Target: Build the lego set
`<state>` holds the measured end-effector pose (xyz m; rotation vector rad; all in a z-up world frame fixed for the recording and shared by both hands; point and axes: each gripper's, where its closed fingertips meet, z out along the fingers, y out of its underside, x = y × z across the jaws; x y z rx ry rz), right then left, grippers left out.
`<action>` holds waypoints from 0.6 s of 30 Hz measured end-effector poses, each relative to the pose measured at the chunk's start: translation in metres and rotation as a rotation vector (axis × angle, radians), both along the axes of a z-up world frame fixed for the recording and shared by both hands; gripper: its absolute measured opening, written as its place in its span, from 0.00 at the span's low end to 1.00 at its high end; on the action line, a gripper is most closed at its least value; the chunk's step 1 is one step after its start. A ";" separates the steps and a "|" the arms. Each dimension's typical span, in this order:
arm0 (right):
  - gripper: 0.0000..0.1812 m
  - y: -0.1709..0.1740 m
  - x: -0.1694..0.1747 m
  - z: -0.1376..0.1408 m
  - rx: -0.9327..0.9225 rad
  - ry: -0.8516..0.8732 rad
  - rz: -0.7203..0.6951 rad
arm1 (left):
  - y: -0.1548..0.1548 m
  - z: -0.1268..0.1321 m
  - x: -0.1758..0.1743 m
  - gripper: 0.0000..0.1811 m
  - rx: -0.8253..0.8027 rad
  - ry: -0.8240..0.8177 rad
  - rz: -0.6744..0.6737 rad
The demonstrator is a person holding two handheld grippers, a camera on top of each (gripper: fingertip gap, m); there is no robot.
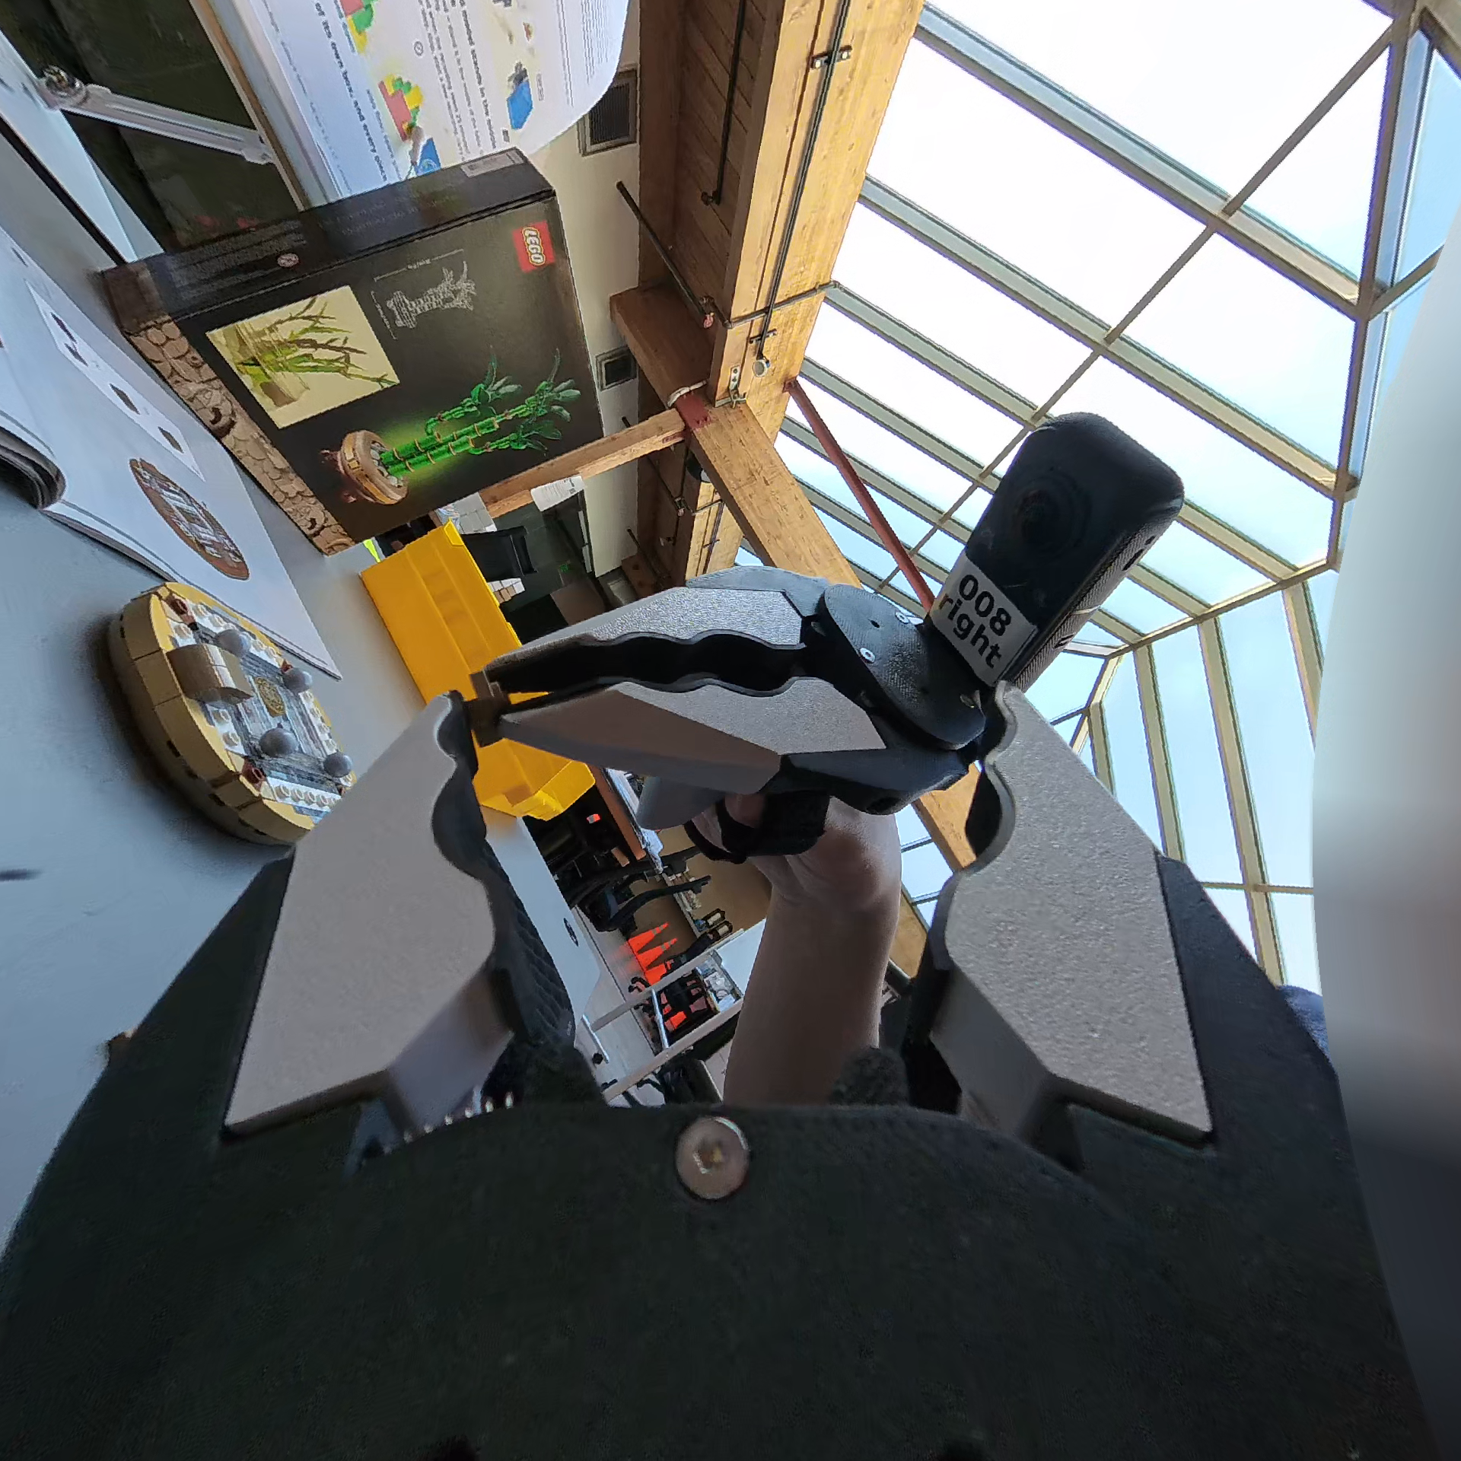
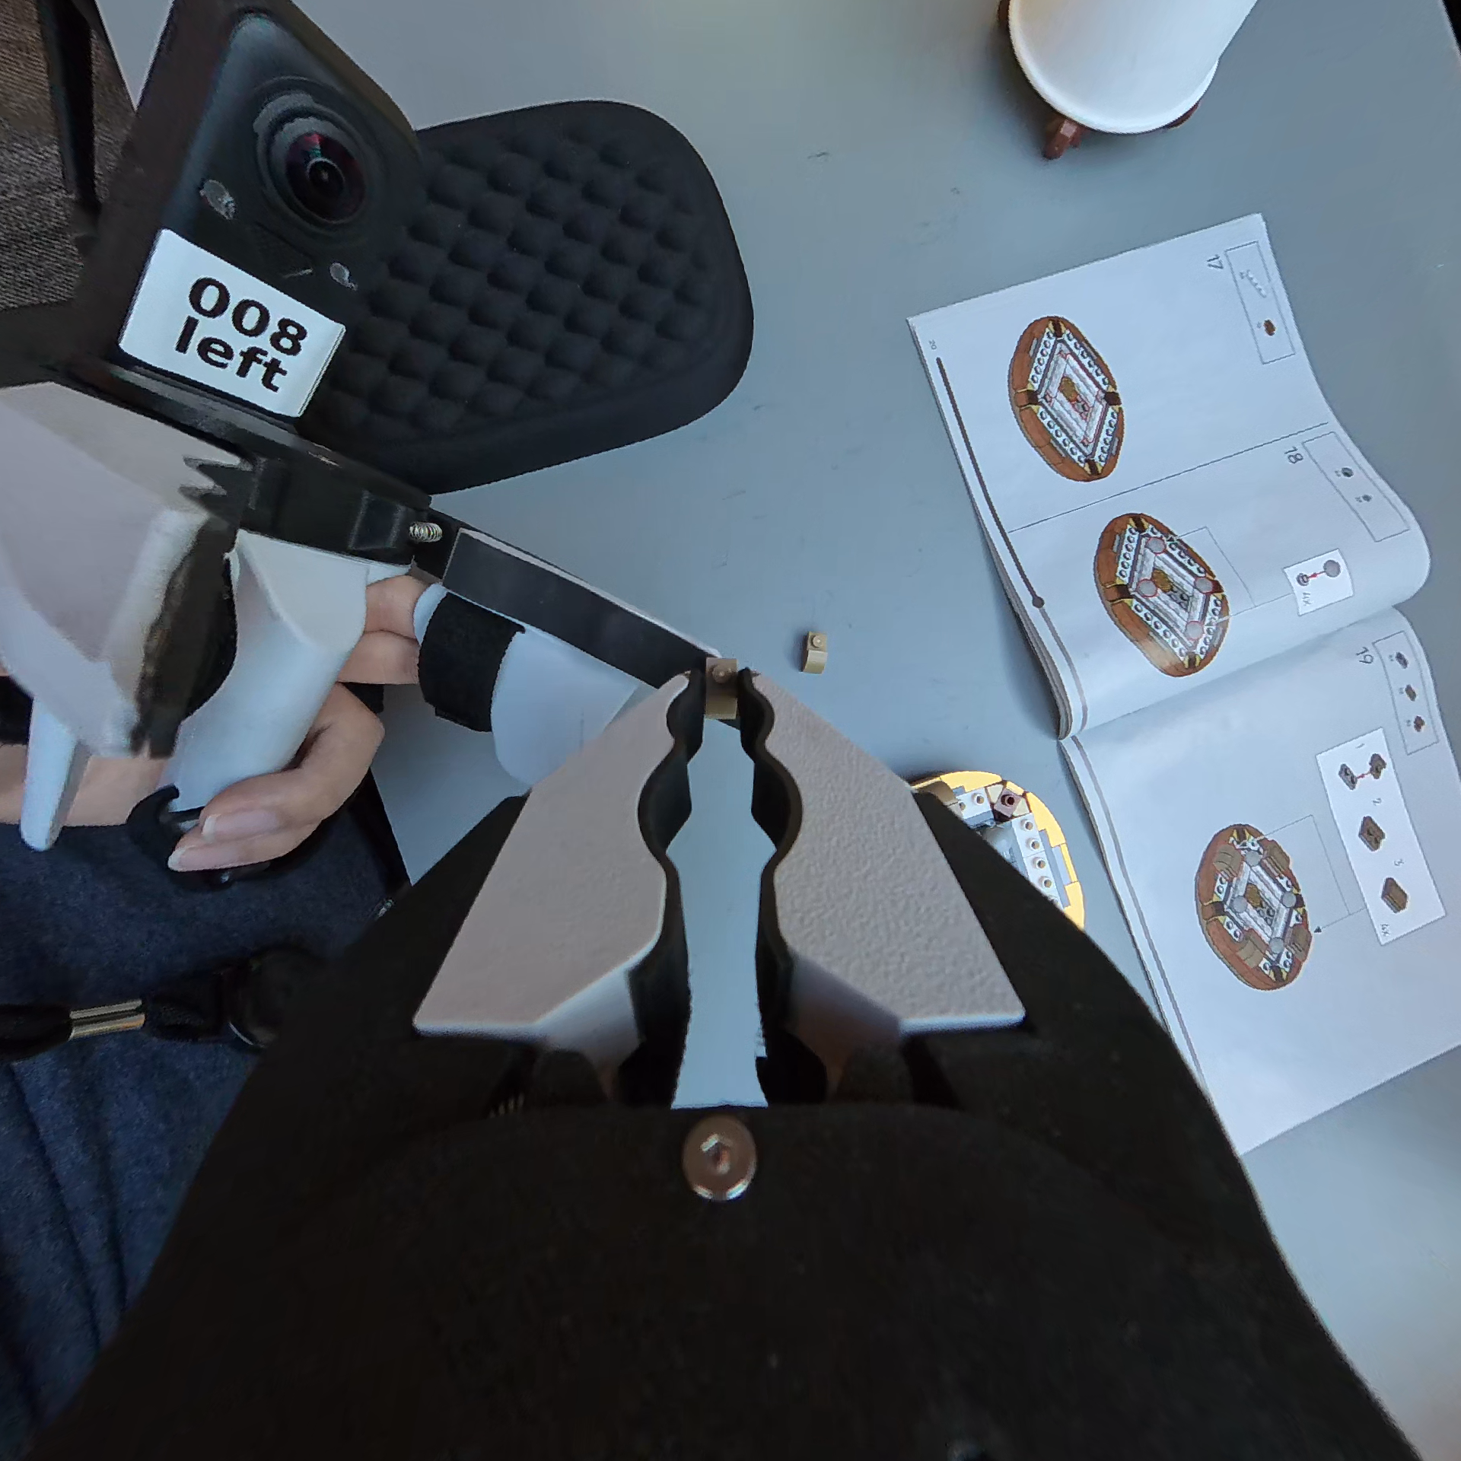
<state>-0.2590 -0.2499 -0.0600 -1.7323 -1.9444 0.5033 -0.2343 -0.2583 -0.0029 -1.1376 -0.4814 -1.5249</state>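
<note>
My right gripper [image 2: 721,700] is shut on a small tan brick [image 2: 719,686] and holds it in the air above the grey table [image 2: 830,490]. In the left wrist view the right gripper [image 1: 486,700] comes in from the right with the brick [image 1: 484,704] at its tip. My left gripper [image 1: 727,700] is wide open, and its left fingertip [image 1: 452,711] touches the held brick. One of its fingers [image 2: 569,609] reaches the brick from the left. The round tan base build [image 1: 229,711] lies on the table, and my right gripper partly hides it in the right wrist view [image 2: 1020,838].
A second loose tan brick [image 2: 818,653] lies on the table. The open instruction booklet [image 2: 1186,553] lies to the right. A white pot [image 2: 1123,63] stands at the far edge. The set's box [image 1: 379,348] and a yellow bin [image 1: 466,632] stand behind the base. A black chair seat [image 2: 553,300] is beside the table. The white pot [image 2: 1123,63] is about 30 centimeters from both grippers' fingertips.
</note>
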 end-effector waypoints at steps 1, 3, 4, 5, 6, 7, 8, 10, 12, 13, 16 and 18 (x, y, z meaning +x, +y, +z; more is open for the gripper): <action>0.04 0.000 -0.001 0.000 -0.004 0.004 0.001 | 0.000 0.000 0.000 0.69 0.002 0.004 0.002; 0.04 -0.003 0.000 0.000 -0.029 0.004 0.008 | 0.000 -0.001 -0.001 0.68 0.003 0.013 0.008; 0.04 -0.004 -0.001 0.000 -0.042 0.008 0.011 | -0.001 -0.002 -0.001 0.68 0.001 0.017 0.008; 0.04 -0.005 0.000 0.000 -0.048 0.012 0.010 | -0.001 -0.003 -0.002 0.68 -0.003 0.017 0.007; 0.04 -0.002 -0.001 0.001 -0.040 0.024 0.005 | -0.001 -0.005 -0.003 0.68 -0.006 0.017 0.008; 0.04 0.000 -0.002 0.003 -0.033 0.041 0.001 | -0.002 -0.007 -0.005 0.67 -0.010 0.021 0.009; 0.04 0.001 -0.003 0.006 -0.035 0.063 -0.001 | -0.004 -0.010 -0.006 0.67 -0.018 0.031 0.008; 0.04 0.002 -0.004 0.012 -0.060 0.111 -0.011 | -0.009 -0.016 -0.013 0.66 -0.027 0.057 0.013; 0.04 0.008 -0.001 0.015 -0.077 0.140 -0.036 | -0.017 -0.019 -0.029 0.64 -0.033 0.103 0.052; 0.04 0.011 0.003 0.013 -0.083 0.139 -0.049 | -0.022 -0.019 -0.037 0.63 -0.028 0.152 0.078; 0.04 0.013 0.024 -0.011 -0.129 0.053 -0.073 | -0.035 -0.020 -0.054 0.60 -0.044 0.384 0.149; 0.04 0.007 0.040 -0.037 -0.168 -0.039 -0.071 | -0.040 -0.023 -0.060 0.58 -0.052 0.569 0.186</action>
